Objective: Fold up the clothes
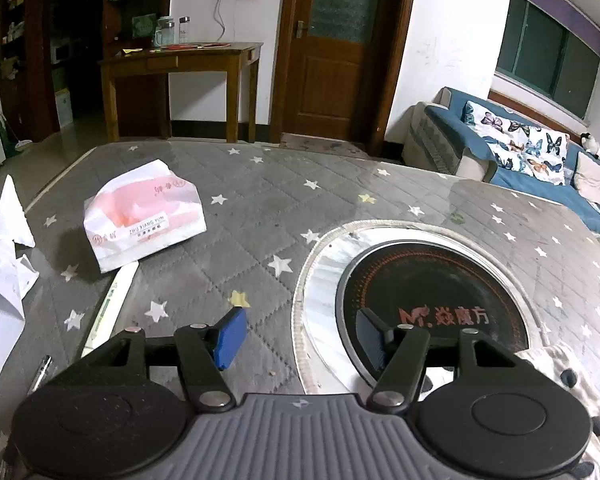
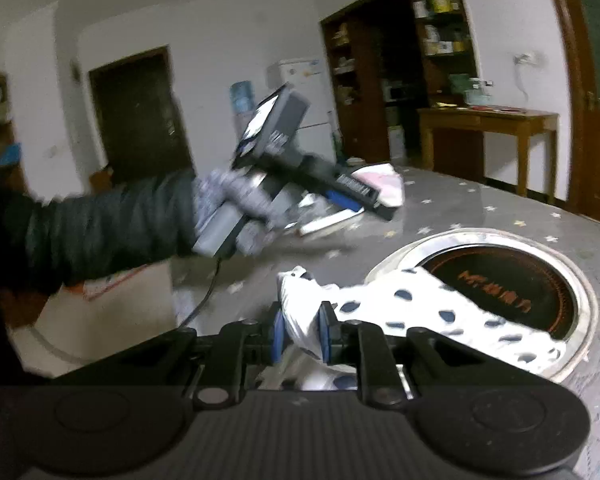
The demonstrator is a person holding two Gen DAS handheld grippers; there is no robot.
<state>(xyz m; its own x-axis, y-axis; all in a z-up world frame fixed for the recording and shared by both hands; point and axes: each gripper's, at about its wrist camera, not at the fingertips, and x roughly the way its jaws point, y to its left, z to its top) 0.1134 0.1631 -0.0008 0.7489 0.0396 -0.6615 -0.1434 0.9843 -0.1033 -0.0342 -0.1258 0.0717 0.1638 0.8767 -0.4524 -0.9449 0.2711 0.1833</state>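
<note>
while the right gripper (image 2: 301, 334) pinches the white spotted cloth (image 2: 412, 312) lying over the round cooktop (image 2: 540, 280) on the table (image 1: 240, 216), the left gripper (image 1: 300, 338) hangs apart, holding nothing.

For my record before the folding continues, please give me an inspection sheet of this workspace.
Surface: grey star-patterned table cover with a round built-in cooktop.
Job's things: white polka-dot garment, lying partly over the cooktop.
Clutter: tissue pack, white paper, pen.
Grippers: left gripper open, nothing between the fingers; right gripper shut on the garment.
Cables: dark cable hanging from the left tool.
Surroundings: wooden desk, door, blue sofa.
</note>
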